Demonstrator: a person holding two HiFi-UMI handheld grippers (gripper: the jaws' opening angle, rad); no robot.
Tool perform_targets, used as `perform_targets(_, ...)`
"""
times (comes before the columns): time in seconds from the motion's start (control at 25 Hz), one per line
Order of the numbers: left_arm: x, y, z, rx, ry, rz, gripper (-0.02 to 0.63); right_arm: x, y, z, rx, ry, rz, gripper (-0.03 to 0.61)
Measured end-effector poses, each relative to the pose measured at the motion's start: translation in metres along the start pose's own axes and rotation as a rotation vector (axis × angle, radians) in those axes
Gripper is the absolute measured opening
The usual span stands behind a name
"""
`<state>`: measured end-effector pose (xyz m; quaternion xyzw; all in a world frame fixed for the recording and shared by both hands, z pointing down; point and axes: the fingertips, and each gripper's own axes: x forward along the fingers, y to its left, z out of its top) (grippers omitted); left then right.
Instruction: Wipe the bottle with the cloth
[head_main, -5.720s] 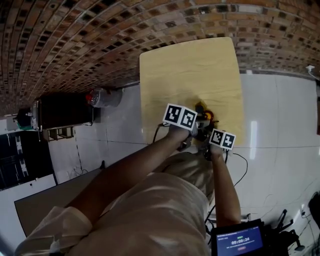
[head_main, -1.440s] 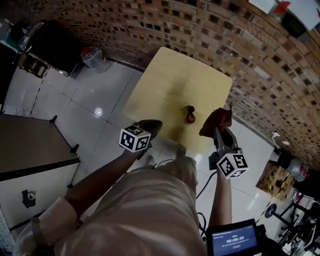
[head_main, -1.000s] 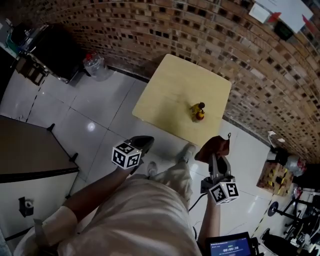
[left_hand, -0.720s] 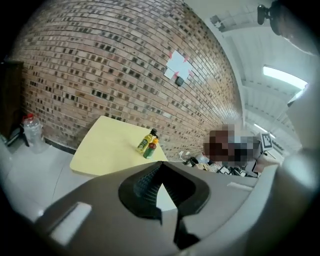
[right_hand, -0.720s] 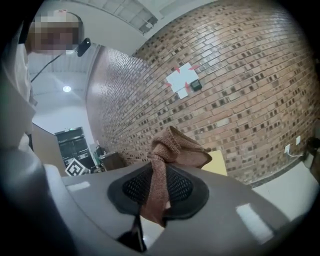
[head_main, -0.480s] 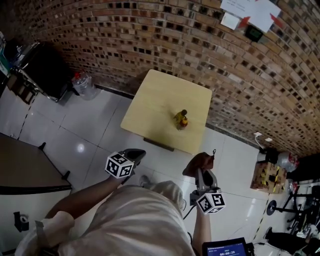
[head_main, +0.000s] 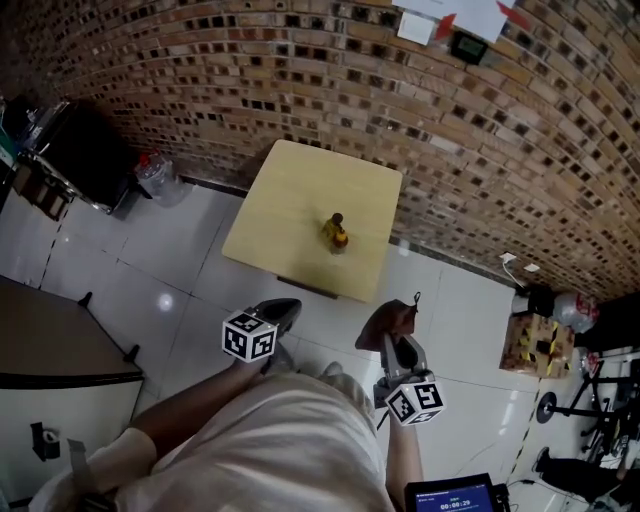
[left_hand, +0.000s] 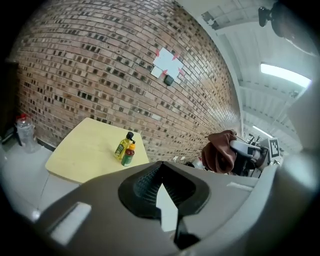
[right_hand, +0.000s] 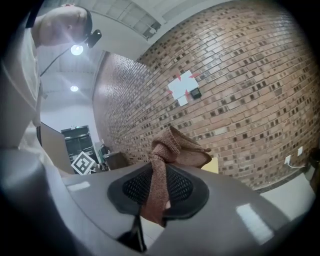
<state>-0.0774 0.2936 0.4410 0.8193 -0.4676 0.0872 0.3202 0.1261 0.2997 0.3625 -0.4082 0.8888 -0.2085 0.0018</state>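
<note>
The cloth (head_main: 387, 321) is clamped in the right tool (head_main: 399, 345); the left tool (head_main: 281, 309) is closed, empty. The bottles (head_main: 334, 232), on the surface (head_main: 285, 190) at twelve o'clock, must be approached before wiping.

Open floor (head_main: 190, 290) up to the table (head_main: 290, 190). Bare top all round the two bottles (head_main: 335, 232), close together right of middle. Shut off behind by the wall (head_main: 300, 90). Jug (head_main: 157, 177) on the floor left, well apart.
</note>
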Motion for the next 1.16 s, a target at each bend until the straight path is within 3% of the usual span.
perform_targets(0.48, 0.043, -0.049, -0.012, 0.059, 0.039, 0.045, 0.017, -0.008, -0.043, 0.006, -0.079, 0.021, 0.117, 0.058)
perform_targets(0.76, 0.054, -0.065, -0.014, 0.074, 0.049, 0.052, 0.018, -0.015, -0.057, 0.019, -0.07, 0.0, 0.127, 0.058)
perform_targets(1.16, 0.074, -0.097, -0.043, 0.088, 0.107, 0.026, 0.018, -0.051, -0.081, 0.004, -0.012, 0.005, 0.097, 0.058)
